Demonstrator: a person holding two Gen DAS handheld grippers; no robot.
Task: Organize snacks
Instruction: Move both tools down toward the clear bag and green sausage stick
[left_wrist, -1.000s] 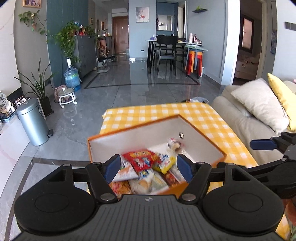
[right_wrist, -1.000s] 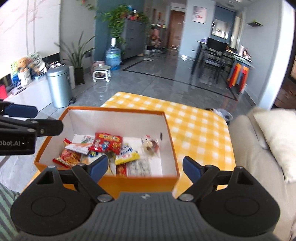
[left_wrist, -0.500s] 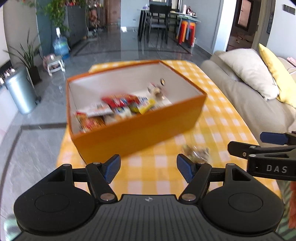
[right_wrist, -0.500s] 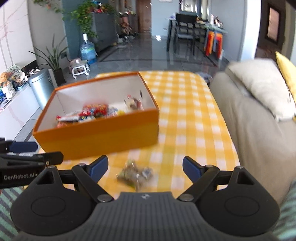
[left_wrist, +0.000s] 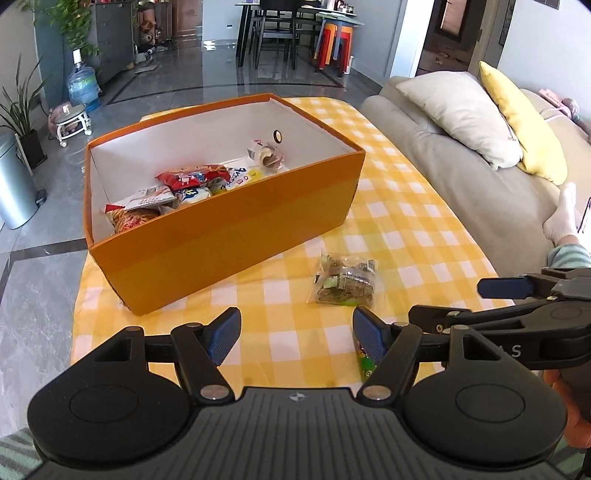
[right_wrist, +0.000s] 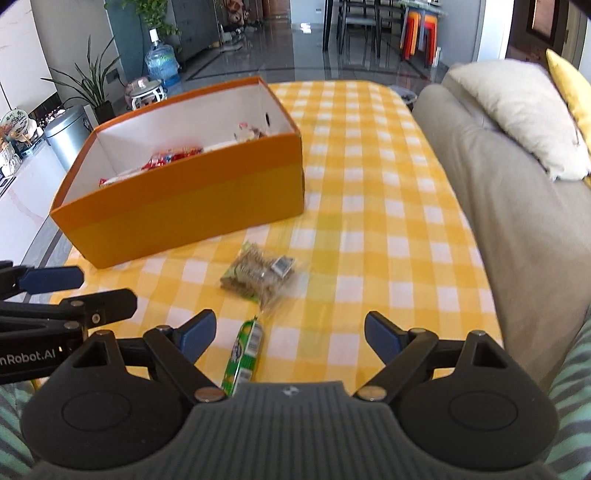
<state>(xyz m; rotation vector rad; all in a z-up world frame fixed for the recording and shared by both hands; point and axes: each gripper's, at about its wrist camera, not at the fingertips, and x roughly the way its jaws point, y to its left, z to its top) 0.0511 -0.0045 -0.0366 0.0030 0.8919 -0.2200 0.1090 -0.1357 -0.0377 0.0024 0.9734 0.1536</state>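
Note:
An orange box (left_wrist: 236, 236) (right_wrist: 192, 206) stands on the yellow checked table and holds several snack packets (left_wrist: 192, 179). A clear bag of brown snacks (left_wrist: 345, 282) (right_wrist: 260, 277) lies on the cloth in front of the box. A green snack stick (right_wrist: 243, 352) (left_wrist: 364, 363) lies nearer, by the table's front edge. My left gripper (left_wrist: 295, 334) is open and empty above the front of the table. My right gripper (right_wrist: 290, 334) is open and empty, just behind the clear bag, with the green stick near its left finger.
A grey sofa (left_wrist: 480, 177) with a beige pillow (left_wrist: 461, 110) and a yellow pillow (left_wrist: 524, 118) runs along the table's right side. A metal bin (left_wrist: 14, 181), a water jug (left_wrist: 83, 86) and plants stand on the floor to the left.
Both grippers have pulled back from above the box toward the table's front edge. The clear bag and the green stick have come into view.

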